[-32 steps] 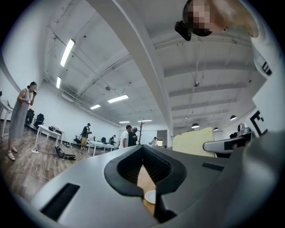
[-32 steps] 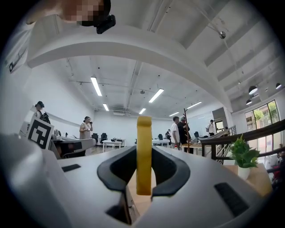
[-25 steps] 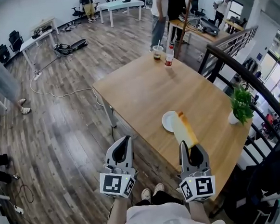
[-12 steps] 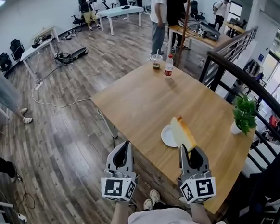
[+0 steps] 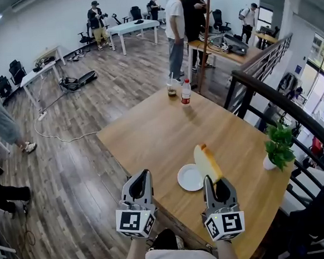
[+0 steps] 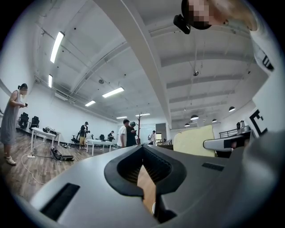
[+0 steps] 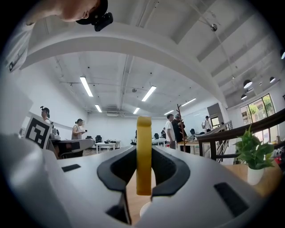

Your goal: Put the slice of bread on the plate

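In the head view, a pale yellow slice of bread (image 5: 207, 163) stands on edge, with my right gripper (image 5: 208, 179) shut on its lower part. It hangs over the near edge of the wooden table (image 5: 151, 132), just right of a small white plate (image 5: 188, 177). The right gripper view shows the bread (image 7: 144, 133) edge-on between the jaws of the right gripper (image 7: 144, 156). My left gripper (image 5: 143, 177) hovers off the table's near edge, left of the plate. The left gripper (image 6: 142, 149) is shut and holds nothing. That view also shows the bread (image 6: 192, 140) off to the right.
A drink cup (image 5: 172, 89) and a bottle (image 5: 186, 91) stand at the table's far corner. A potted plant (image 5: 277, 145) sits at the right edge, next to a dark railing (image 5: 271, 103). People (image 5: 175, 24) stand beyond the table. Wooden floor lies to the left.
Both grippers have moved forward toward the table together. The bread, still held, now sits right beside the plate, which appears nearer to the grippers.
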Tool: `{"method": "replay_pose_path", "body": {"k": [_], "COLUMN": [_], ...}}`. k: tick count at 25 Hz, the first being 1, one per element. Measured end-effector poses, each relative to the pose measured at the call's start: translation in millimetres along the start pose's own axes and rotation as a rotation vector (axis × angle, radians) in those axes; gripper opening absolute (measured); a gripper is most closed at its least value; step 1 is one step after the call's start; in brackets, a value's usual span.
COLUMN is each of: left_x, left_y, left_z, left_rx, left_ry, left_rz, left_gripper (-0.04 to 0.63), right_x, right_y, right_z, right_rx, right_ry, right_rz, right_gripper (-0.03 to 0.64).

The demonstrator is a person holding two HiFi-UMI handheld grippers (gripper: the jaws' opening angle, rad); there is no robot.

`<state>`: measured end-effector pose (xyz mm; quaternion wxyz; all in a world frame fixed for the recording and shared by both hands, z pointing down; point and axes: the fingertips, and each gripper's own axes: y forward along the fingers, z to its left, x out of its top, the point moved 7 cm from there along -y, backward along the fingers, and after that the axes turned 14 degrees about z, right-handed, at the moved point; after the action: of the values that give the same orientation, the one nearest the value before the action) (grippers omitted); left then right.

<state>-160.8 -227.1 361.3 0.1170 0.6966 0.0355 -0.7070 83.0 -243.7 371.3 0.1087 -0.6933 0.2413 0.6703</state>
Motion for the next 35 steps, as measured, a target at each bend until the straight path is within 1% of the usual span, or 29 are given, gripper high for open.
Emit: {"method": "replay_pose_path", "body": {"k": [3, 7, 11, 13, 15, 16, 18, 20, 23, 25, 30, 32, 35], "left_x": [2.5, 8.6, 14.1, 13.7, 12.4, 11.0, 8.6, 7.5, 7.8, 6.0, -5.9, -8.8, -15.9], "left_y": [14.7, 31.9, 40.8, 45.1, 47.8, 48.6, 48.1, 49.6, 56.3, 58.4, 64.6, 71.1, 77.1], "left_z": [4.4, 14.1, 28.7, 36.3, 40.0, 39.5, 37.3, 37.8, 41.1, 40.7, 32.7, 32.5, 30.3], "left_rx": [-0.025, -0.067, -0.077, -0.082, -0.099, -0.104, -0.11, -0.114, -0.119, -0.127, -0.156, -0.164, -0.187], "left_ry": [0.002, 0.016, 0.018, -0.012, -0.053, -0.058, -0.044, -0.037, -0.036, -0.031, -0.021, -0.013, -0.009], "left_rz": [0.005, 0.005, -0.013, -0.019, -0.021, -0.016, -0.006, -0.007, -0.01, -0.001, 0.04, 0.045, 0.065], "left_gripper": [0.008, 0.008, 0.008, 0.008, 0.008, 0.008, 0.008, 0.008, 0.008, 0.008, 0.008, 0.008, 0.008], "right_x": [4.2, 7.0, 17.3, 20.0, 19.8, 18.8, 16.7, 18.2, 25.5, 27.3, 16.7, 10.8, -4.9], "right_y": [13.9, 33.7, 50.4, 59.5, 64.7, 65.3, 65.0, 67.7, 74.9, 75.3, 74.9, 81.7, 88.5], "right_z": [-1.6, -0.9, 4.3, 7.3, 10.9, 12.2, 14.5, 15.2, 13.1, 12.8, 11.4, 6.7, 1.6], "right_rx": [-0.004, -0.039, -0.066, -0.051, -0.018, -0.007, -0.004, -0.019, -0.059, -0.101, -0.239, -0.295, -0.374], "right_ry": [0.002, -0.009, -0.066, -0.088, -0.086, -0.081, -0.085, -0.118, -0.202, -0.281, -0.558, -0.652, -0.786], "right_rz": [0.005, 0.024, 0.012, 0.013, 0.026, 0.035, 0.051, 0.055, 0.052, 0.069, 0.186, 0.229, 0.328], "right_gripper": [0.089, 0.089, 0.09, 0.09, 0.089, 0.09, 0.089, 0.09, 0.089, 0.09, 0.089, 0.089, 0.09]}}
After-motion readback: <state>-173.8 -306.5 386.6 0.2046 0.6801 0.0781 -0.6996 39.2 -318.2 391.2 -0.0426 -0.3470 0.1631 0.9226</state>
